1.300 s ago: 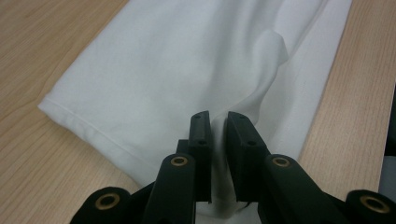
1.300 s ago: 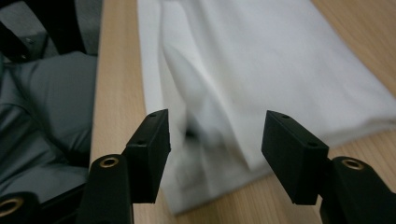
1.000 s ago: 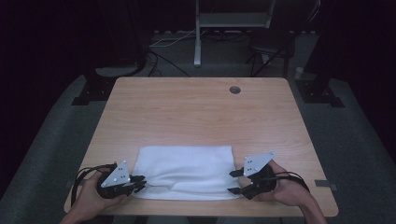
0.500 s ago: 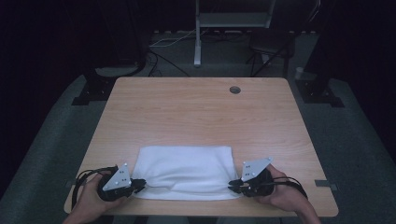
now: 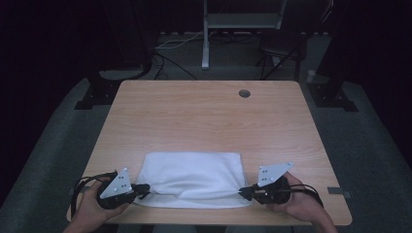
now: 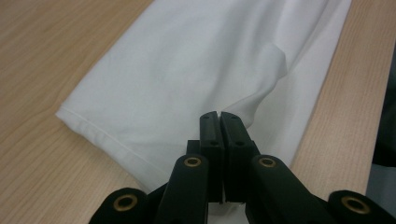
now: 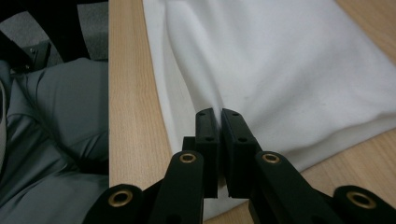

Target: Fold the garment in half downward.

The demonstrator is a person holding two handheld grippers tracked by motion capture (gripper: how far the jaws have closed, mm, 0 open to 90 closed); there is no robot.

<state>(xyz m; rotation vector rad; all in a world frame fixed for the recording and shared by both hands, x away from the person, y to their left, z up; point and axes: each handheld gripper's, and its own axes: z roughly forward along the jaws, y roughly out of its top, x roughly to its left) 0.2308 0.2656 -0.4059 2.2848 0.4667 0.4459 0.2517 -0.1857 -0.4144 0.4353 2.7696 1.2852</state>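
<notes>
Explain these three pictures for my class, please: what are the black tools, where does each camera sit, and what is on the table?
A person sits at a wooden table and holds a hand-operated gripper in each hand, each with two black jaws. The high view looks down from above the person. There the left gripper and right gripper sit at either end of a folded white cloth near the table's front edge. The other two pictures come from cameras riding on the grippers and looking along their jaws. In both, the jaws are closed with cloth pinched between them, so each gripper grips one end of the cloth.
</notes>
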